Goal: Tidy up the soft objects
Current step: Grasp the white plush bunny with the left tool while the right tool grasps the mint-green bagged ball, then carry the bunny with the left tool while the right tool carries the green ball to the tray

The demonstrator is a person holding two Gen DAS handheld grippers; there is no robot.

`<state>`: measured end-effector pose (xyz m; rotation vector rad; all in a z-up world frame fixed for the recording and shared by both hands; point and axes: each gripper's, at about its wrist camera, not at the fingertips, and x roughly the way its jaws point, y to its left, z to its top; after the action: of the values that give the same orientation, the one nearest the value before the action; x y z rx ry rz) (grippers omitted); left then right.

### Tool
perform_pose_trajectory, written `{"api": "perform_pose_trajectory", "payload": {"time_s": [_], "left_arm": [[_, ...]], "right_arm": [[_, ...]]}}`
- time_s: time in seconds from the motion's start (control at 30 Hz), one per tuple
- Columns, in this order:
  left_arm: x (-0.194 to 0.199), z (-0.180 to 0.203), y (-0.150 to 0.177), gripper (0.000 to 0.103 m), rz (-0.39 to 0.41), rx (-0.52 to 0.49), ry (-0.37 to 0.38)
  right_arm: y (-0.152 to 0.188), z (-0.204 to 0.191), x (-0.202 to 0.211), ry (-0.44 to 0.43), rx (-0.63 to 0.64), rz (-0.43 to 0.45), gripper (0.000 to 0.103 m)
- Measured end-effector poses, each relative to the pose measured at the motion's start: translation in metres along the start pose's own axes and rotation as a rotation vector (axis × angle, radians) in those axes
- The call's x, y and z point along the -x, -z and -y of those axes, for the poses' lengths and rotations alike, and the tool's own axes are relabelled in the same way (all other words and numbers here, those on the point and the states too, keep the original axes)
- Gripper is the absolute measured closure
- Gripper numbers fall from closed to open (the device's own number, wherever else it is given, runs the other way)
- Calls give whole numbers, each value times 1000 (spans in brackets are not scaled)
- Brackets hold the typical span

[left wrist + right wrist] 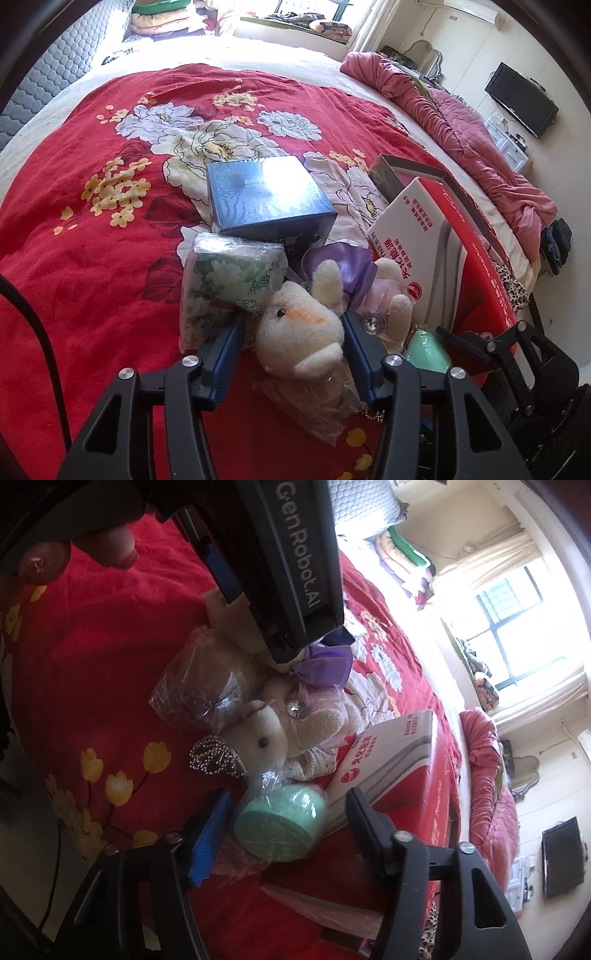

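The plush rabbit [299,332] lies low in the middle of the left wrist view, on the red quilt [92,258], its head between the left gripper [293,325] pads. The right pad looks to be touching the cheek; the left pad still shows a gap, so the jaws are part open, not yet gripping. A second plush [266,738] lies mid-frame in the right wrist view. Below it the green roll [280,827] in clear wrap sits between the right gripper [288,812] jaws, also part open, pads apart from it. Risks: the rabbit's loose plastic bag [317,398] may get pinched instead of the plush, so it slips out; the roll's slick film could slide; the grippers work close together and could collide.
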<state>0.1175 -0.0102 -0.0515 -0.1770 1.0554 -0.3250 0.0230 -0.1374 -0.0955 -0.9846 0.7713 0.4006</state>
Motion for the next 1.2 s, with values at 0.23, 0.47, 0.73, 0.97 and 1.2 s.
{"api": "perform_pose_trajectory", "payload": {"time_s": [0.23,0.47,0.73,0.97,1.2], "left_arm": [[0,2,2,61,16,-12,7],[10,0,7,62,47,-9,38],[25,5,12,62,91,-20,55],[40,9,16,62,114,-19,39],[56,22,17,62,141,-36,32]], "right_arm": [[1,2,2,7,-11,16,53],[3,13,20,64,-61,97,54],[1,39,33,136,-127,194,54],[0,65,35,136,-195,239,54],[3,69,47,120,-256,271,54]]}}
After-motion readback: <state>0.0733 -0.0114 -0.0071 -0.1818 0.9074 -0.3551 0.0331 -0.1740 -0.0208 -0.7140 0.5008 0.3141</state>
